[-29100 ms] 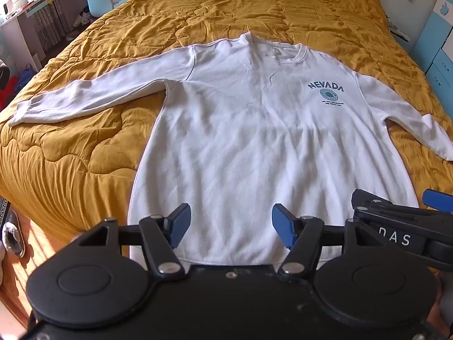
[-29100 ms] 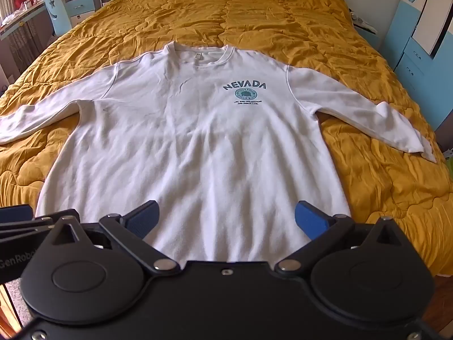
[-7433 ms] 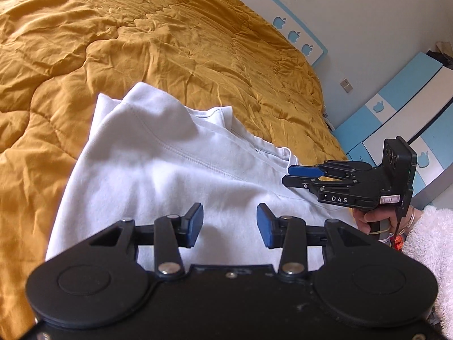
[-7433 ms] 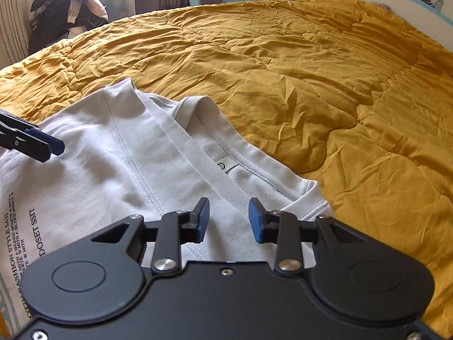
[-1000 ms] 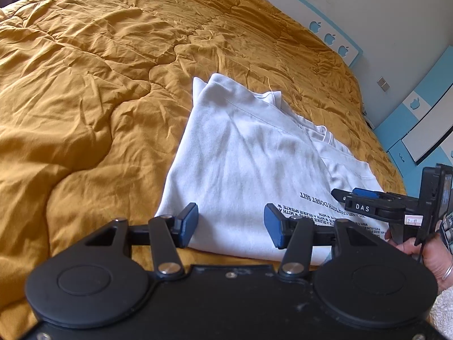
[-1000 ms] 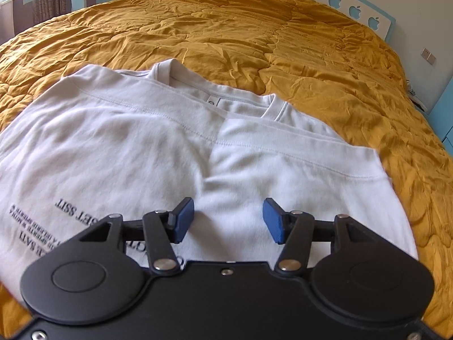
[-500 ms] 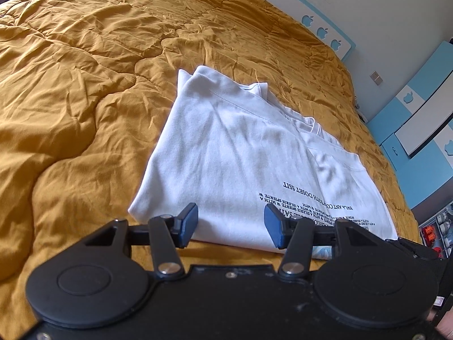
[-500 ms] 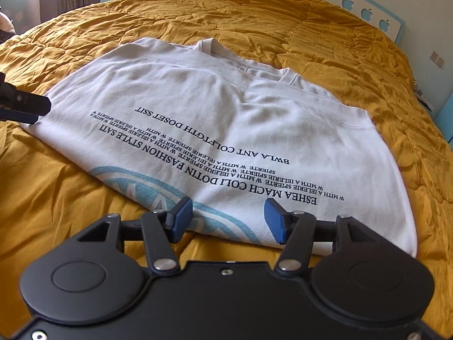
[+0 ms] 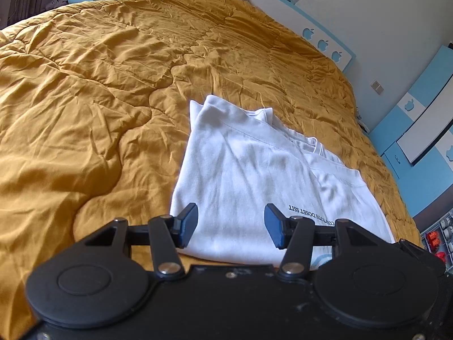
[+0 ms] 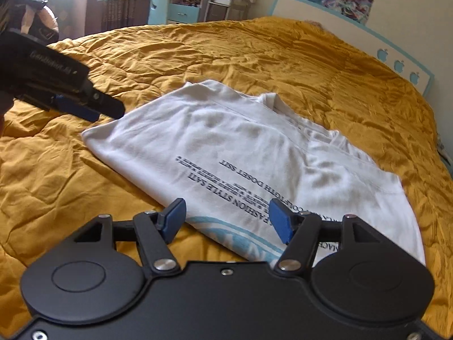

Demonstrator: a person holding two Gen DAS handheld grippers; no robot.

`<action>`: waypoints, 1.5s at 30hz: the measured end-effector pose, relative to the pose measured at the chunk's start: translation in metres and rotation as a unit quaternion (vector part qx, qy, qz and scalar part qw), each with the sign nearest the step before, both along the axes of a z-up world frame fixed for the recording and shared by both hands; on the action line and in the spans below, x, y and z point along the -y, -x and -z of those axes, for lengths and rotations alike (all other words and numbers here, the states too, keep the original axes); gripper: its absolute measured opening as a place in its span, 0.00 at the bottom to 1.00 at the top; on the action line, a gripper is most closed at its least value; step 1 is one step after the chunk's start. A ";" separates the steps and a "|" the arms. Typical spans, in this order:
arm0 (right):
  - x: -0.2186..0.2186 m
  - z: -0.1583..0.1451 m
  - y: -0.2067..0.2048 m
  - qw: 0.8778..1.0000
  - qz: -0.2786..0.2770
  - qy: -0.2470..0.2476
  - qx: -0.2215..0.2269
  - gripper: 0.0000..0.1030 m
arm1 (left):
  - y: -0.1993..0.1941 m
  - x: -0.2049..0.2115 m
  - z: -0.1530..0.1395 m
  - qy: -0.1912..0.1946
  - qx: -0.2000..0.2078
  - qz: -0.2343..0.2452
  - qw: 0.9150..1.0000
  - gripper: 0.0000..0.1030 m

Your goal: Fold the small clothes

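Note:
A white sweatshirt (image 9: pixel 254 175) (image 10: pixel 254 153) lies folded into a rectangle on the mustard quilt, back side up, with dark printed text and a pale blue arc near its front edge. My left gripper (image 9: pixel 230 225) hovers open above the sweatshirt's near left corner, nothing between its blue pads. In the right wrist view the left gripper (image 10: pixel 85 110) shows from the side at the garment's left corner, apart from the cloth. My right gripper (image 10: pixel 226 221) hangs over the near edge of the sweatshirt; its jaws are opening and no cloth is pinched between them.
The mustard quilt (image 9: pixel 99 99) covers the whole bed and is rumpled all around the garment. A white and blue headboard (image 10: pixel 396 53) stands at the far end. Blue cabinets (image 9: pixel 419 130) line the right side; a desk and chair (image 10: pixel 158 8) stand behind the bed.
Both grippers have drawn back from the folded sweatshirt. The right gripper swung across so the left gripper now looms at its upper left, and its jaws spread wider. The left gripper rose slightly.

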State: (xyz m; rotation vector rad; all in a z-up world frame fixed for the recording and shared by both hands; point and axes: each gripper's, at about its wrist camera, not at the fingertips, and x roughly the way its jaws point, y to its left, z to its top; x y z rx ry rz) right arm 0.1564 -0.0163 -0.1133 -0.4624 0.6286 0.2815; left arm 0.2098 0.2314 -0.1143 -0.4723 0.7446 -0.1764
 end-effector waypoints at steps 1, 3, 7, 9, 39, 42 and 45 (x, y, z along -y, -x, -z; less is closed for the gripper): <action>-0.011 0.002 0.002 1.000 -0.016 0.010 0.005 0.63 | 0.000 -0.004 -0.003 -0.007 0.000 -0.003 1.000 0.53; -0.035 0.007 0.004 0.999 -0.047 0.018 0.012 0.63 | -0.003 -0.012 -0.007 -0.024 0.000 0.001 1.000 0.53; -0.074 0.021 0.005 0.994 -0.094 0.057 0.013 0.63 | -0.019 -0.028 -0.009 -0.044 -0.011 0.015 0.999 0.53; -0.092 0.031 0.004 0.990 -0.112 0.090 0.013 0.63 | -0.030 -0.035 -0.007 -0.042 -0.022 0.023 0.999 0.53; -0.164 0.052 -0.021 0.980 -0.117 0.136 0.081 0.63 | -0.243 -0.052 0.072 0.142 -0.106 0.054 0.983 0.53; -0.166 0.055 -0.019 0.979 -0.117 0.144 0.088 0.63 | -0.256 -0.048 0.077 0.155 -0.112 0.047 0.980 0.54; -0.168 0.056 -0.016 0.977 -0.119 0.147 0.096 0.63 | -0.261 -0.041 0.078 0.149 -0.105 0.048 0.982 0.53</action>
